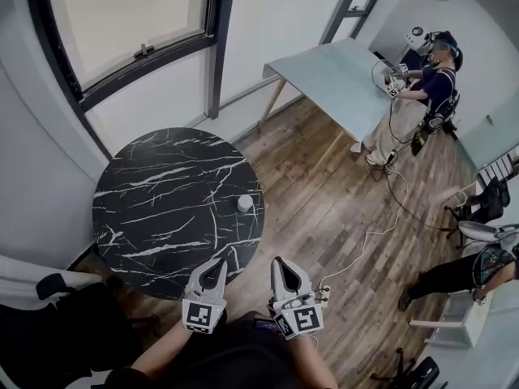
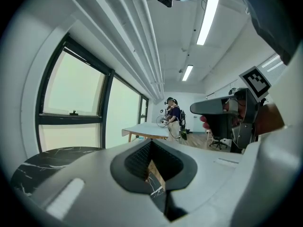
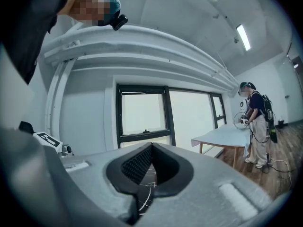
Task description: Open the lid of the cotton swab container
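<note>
A wood-plank floor (image 1: pixel 324 209) runs through a pale-walled room with dark-framed windows (image 1: pixel 130 23) along one side. In the head view a round black marble table (image 1: pixel 162 217) stands below the windows. The cotton swab container (image 1: pixel 245 203), a small white cylinder, sits upright near the table's right edge and is the only thing on the top. It is too small to tell how the lid sits or what is inside. Farther back, a long pale table (image 1: pixel 332 79) stands on wooden legs, and a person in dark clothes (image 1: pixel 422 96) stands at its far end with a rig of their own. A thin cable (image 1: pixel 381 225) trails across the floor, and a second person (image 1: pixel 466 274) sits at the right edge. At the bottom of the view, the left gripper (image 1: pixel 220 262) and the right gripper (image 1: pixel 277 262) are held side by side over the near rim of the marble table. They are well apart from the container and both point toward it. In the left gripper view the jaws are pressed together with nothing between them. Beyond them are the windows, ceiling strip lights (image 2: pixel 208 20), the pale table and the right gripper's marker cube. In the right gripper view the jaws likewise meet tip to tip and grip nothing. The window and the standing person lie beyond, and a sliver of veined marble shows through the notch.
</note>
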The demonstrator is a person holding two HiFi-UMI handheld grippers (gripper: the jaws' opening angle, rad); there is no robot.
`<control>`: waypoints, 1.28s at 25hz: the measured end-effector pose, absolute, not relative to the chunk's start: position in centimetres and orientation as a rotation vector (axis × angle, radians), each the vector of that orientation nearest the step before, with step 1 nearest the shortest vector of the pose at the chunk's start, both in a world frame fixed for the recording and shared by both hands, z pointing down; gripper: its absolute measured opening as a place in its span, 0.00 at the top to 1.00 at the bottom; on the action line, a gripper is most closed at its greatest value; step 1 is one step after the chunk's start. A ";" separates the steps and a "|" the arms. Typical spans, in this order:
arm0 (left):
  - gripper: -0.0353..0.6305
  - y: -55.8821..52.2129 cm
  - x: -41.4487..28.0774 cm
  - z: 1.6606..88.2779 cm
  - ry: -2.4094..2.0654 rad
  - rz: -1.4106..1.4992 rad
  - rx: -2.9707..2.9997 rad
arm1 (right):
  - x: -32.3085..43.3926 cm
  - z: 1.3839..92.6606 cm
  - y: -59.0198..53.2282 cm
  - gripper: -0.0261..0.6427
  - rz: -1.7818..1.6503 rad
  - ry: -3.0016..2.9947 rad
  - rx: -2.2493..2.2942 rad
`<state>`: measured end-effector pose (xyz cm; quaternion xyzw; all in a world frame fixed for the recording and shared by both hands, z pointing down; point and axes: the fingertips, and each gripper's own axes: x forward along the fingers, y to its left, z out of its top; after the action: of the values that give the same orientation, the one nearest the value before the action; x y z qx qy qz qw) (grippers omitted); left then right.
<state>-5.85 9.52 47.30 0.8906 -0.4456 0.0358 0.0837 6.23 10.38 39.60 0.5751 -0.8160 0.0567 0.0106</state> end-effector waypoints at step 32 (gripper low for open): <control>0.74 -4.0 1.7 65.8 -1.316 0.518 2.530 | 9.5 49.9 -2.5 0.96 0.383 -2.558 1.549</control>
<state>1.67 -4.00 65.82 0.8664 -0.4507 0.1774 0.1214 9.53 -2.54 49.91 0.5127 -0.8468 0.1269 0.0633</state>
